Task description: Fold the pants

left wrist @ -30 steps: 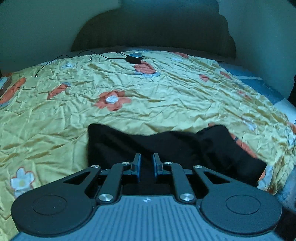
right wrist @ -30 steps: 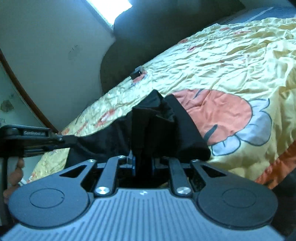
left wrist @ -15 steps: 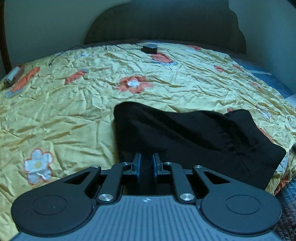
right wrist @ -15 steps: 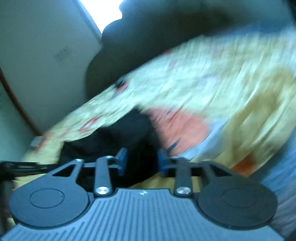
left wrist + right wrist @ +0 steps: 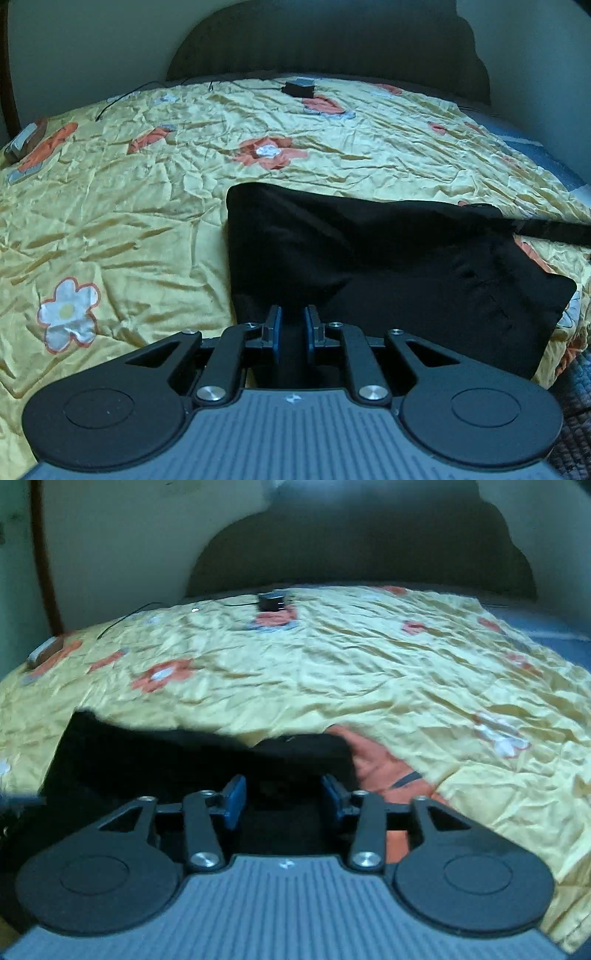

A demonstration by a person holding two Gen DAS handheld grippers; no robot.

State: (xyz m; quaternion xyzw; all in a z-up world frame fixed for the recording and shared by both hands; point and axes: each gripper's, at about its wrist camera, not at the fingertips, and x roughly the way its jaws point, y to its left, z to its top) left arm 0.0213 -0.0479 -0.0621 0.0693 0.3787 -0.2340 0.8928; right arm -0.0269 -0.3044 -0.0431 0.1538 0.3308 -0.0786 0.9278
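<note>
The black pants (image 5: 369, 258) lie folded in a flat block on the yellow flowered bedspread (image 5: 129, 206). My left gripper (image 5: 292, 321) is shut on the pants' near edge, with black cloth between its blue pads. In the right wrist view the pants (image 5: 184, 753) lie low and left on the bed. My right gripper (image 5: 283, 794) is open and empty, its blue pads wide apart just above the pants' right end.
A small black charger (image 5: 299, 88) with a thin cable lies near the dark headboard (image 5: 332, 48). It also shows in the right wrist view (image 5: 273, 600). A small box (image 5: 22, 142) sits at the bed's far left edge. A dark mat (image 5: 576, 424) lies off the bed at right.
My right gripper has opened and let go of the pants, then swung to face the headboard. The pants now lie flatter. My left gripper keeps its hold.
</note>
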